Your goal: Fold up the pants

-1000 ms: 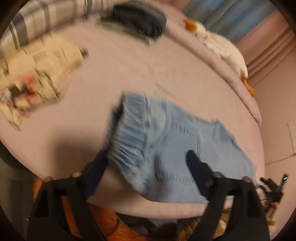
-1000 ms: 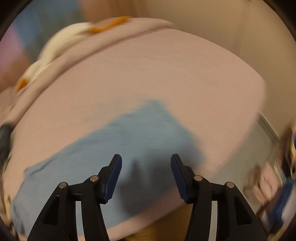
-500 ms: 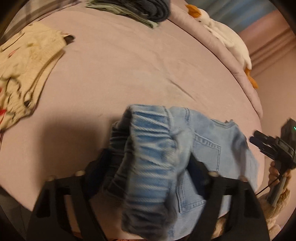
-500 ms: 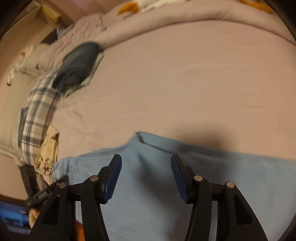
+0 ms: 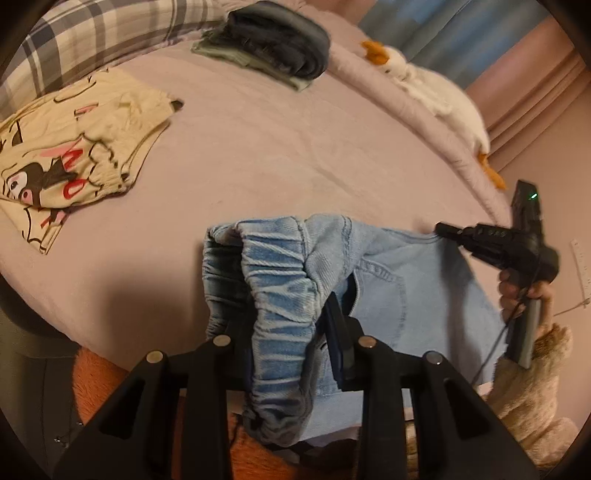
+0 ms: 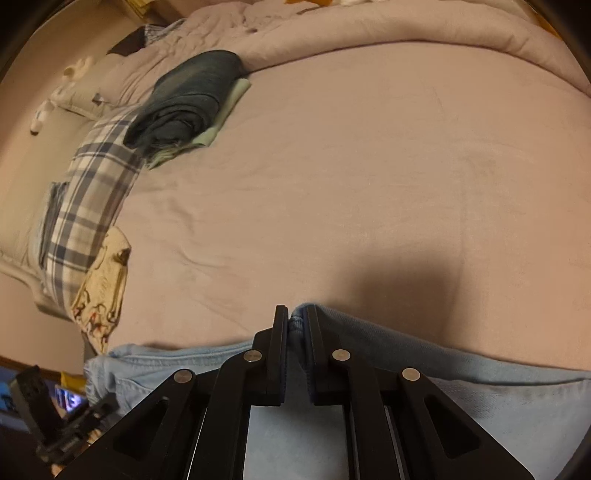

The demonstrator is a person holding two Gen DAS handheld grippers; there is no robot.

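Observation:
Light blue denim pants (image 5: 406, 273) lie at the near edge of the pink bed (image 5: 295, 147). Their gathered elastic waistband is bunched up and lifted off the sheet, and my left gripper (image 5: 284, 314) is shut on it. In the left wrist view, a hand holds my right gripper (image 5: 491, 240) at the pants' far right edge. The right wrist view shows that gripper (image 6: 295, 314) shut on a raised fold of the pants' edge (image 6: 443, 387). The left gripper (image 6: 55, 417) appears at the lower left there.
A cream printed garment (image 5: 74, 155) lies at the left. A folded dark pile (image 5: 273, 40) on a green piece sits at the back. A plaid cover (image 5: 110, 33) and a plush goose (image 5: 436, 96) line the far side. Orange fur (image 5: 96, 380) shows below the bed edge.
Both grippers stood open over the pants before. The left has shut on the waistband and lifted it; the right has shut on the edge of the fabric.

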